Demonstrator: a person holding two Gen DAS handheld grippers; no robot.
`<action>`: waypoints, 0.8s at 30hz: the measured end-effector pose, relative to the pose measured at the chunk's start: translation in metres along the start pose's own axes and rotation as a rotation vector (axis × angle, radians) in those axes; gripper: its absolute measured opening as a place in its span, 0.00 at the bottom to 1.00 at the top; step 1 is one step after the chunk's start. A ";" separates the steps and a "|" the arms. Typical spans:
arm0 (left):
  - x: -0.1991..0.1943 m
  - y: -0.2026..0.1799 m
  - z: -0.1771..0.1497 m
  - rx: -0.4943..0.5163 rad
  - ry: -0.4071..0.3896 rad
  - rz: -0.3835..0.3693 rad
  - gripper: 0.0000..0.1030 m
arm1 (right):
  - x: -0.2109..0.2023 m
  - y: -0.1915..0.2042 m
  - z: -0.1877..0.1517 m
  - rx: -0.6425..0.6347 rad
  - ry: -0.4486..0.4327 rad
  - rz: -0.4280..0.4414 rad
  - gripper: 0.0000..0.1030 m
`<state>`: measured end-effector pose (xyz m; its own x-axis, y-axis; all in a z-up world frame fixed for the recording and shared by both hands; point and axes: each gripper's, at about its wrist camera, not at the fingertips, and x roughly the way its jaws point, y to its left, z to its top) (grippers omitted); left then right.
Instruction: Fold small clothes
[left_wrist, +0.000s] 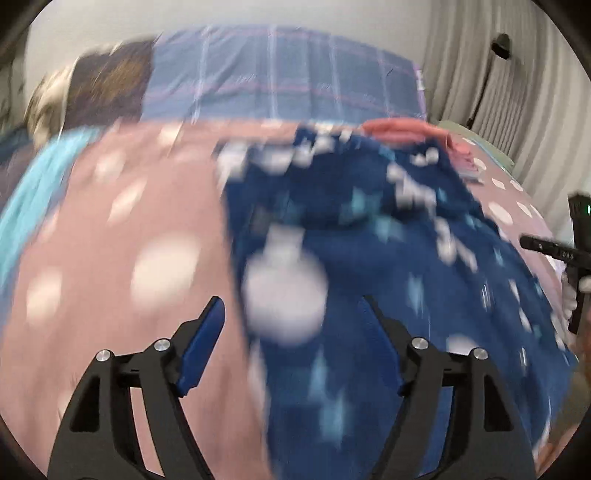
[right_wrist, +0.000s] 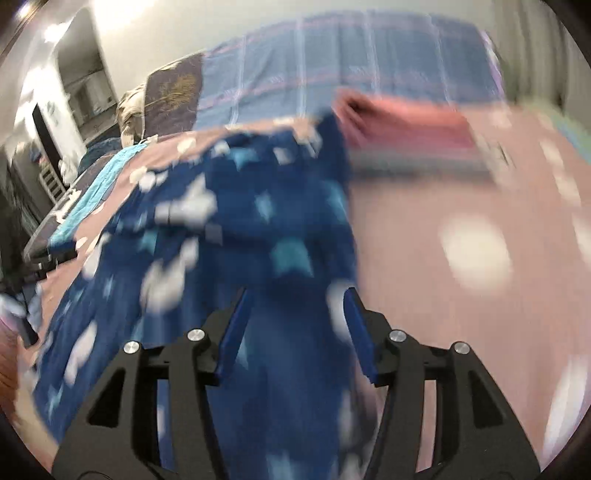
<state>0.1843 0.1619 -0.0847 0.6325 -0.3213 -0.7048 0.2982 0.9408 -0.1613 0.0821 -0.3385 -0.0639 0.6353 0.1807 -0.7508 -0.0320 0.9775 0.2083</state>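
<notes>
1. Nearest, in the left wrist view: left claw (left_wrist: 290, 332) with its 2 blue-padded jaws spread wide, nothing pinched between them, hanging over the left edge of a dark blue garment (left_wrist: 369, 240).
2. Likewise in the right wrist view: right claw (right_wrist: 295, 325) with jaws apart, pads not pressing on anything, poised above the right edge of the same dark blue garment (right_wrist: 240, 240); contact with the cloth impossible to judge through the blur.
3. Just beyond both claws: the dark blue garment, printed with white shapes and pale blue stars, spread out and rumpled on a pink bedspread with white dots (left_wrist: 110, 240), on the bed.
4. At the right rim of the left wrist view: part of the right claw's black body (left_wrist: 576, 258), near the garment's right edge, with a bit of a gloved hand (left_wrist: 570, 295) on it.
5. Farther back, just beside the garment's far corner: a stack of folded pink clothes (right_wrist: 406, 125), on the bedspread.
6. To the far left: a strip of turquoise cloth (left_wrist: 33, 192) along the bedspread's edge.
7. Behind all that: a blue plaid blanket (left_wrist: 277, 74) across the head of the bed, a dark brown pillow (left_wrist: 110, 85) at its left end.
8. Farthest: a pale wall and, at right, a light curtain (left_wrist: 461, 55) in vertical folds.
</notes>
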 end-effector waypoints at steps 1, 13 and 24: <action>-0.008 0.006 -0.017 -0.033 0.014 -0.014 0.73 | -0.009 -0.008 -0.017 0.048 0.013 0.007 0.52; -0.055 -0.017 -0.102 -0.137 0.039 -0.203 0.74 | -0.093 0.010 -0.120 0.184 -0.049 0.045 0.53; -0.077 -0.024 -0.137 -0.223 -0.046 -0.194 0.78 | -0.067 0.170 -0.147 -0.048 0.101 0.556 0.46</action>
<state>0.0303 0.1786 -0.1208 0.6121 -0.4970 -0.6151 0.2555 0.8604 -0.4410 -0.0791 -0.1684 -0.0706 0.4363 0.6767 -0.5930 -0.3768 0.7359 0.5626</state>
